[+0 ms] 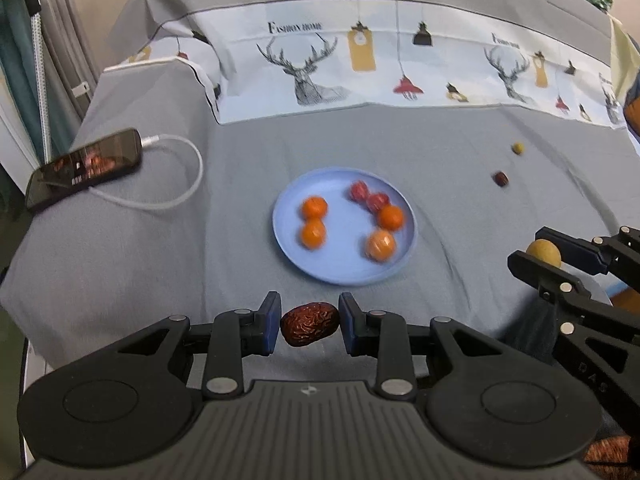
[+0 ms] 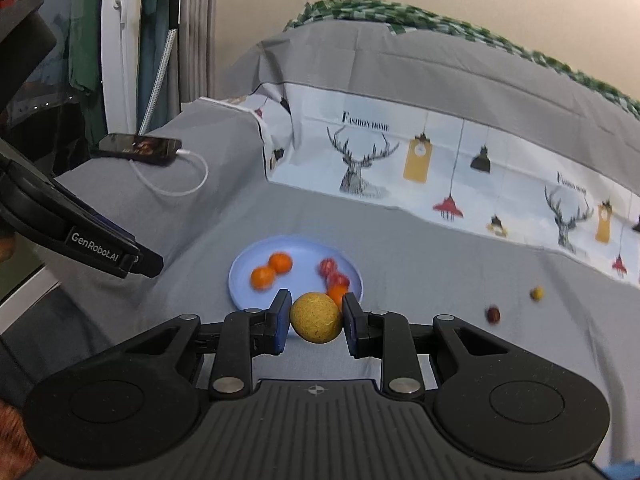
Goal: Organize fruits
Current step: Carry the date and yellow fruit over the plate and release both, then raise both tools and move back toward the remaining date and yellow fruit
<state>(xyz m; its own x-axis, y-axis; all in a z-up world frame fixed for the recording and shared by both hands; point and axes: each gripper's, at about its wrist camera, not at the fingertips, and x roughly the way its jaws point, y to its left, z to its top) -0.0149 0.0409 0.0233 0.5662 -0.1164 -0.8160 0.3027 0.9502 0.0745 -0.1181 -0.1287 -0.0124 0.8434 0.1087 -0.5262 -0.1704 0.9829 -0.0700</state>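
Note:
A blue plate (image 1: 288, 216) lies on the grey bedsheet and holds several oranges (image 1: 314, 208) and two red fruits (image 1: 359, 191). My left gripper (image 1: 309, 324) is shut on a wrinkled red date (image 1: 309, 323), held just in front of the plate's near rim. My right gripper (image 2: 316, 318) is shut on a round yellow fruit (image 2: 316, 317), held near the plate (image 2: 248, 264); it also shows at the right of the left wrist view (image 1: 542, 254). A loose dark red date (image 1: 500, 178) and a small yellow fruit (image 1: 518, 148) lie on the sheet to the plate's right.
A phone (image 1: 84, 168) with a white charging cable (image 1: 188, 184) lies on the sheet at the left. A deer-print fabric band (image 1: 360, 68) runs across the back. The bed's left edge drops off beside a curtain and pole (image 1: 38, 40).

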